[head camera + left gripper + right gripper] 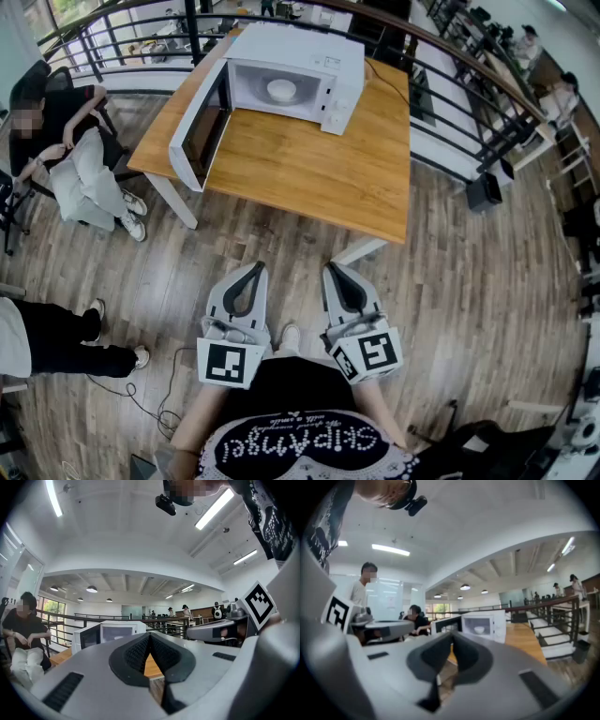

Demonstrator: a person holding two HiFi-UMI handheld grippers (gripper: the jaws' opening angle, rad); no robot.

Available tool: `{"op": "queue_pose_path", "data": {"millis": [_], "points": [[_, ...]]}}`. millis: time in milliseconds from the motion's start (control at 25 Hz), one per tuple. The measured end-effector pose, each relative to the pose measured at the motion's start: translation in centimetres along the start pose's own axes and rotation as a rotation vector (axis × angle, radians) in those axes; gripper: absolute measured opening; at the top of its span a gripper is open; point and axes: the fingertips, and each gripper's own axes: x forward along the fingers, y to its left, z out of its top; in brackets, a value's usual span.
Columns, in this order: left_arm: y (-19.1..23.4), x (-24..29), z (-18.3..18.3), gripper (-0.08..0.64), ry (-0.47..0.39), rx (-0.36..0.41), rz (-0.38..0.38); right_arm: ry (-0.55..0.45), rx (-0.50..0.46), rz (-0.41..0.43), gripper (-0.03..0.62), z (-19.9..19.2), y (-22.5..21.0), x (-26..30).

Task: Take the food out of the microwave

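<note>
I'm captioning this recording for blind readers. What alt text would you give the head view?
A white microwave stands on a wooden table with its door swung open and a white bowl inside. Below, the left tool and right tool, both shut and empty, point toward the table. A person sits at the left.

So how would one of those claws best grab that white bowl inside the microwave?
Probably by the near rim of the bowl, coming straight in from the front: it sits upright in the microwave, walled on every other side, and the door already hangs open.
</note>
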Motion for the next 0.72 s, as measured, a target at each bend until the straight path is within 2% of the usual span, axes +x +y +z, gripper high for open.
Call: {"op": "queue_pose_path", "data": {"millis": [720], "points": [[-1.8, 1.1, 0.1, 0.032, -0.017, -0.002, 0.029, -0.03, 0.001, 0.025, 0.038, 0.4, -2.4, -0.8]]}}
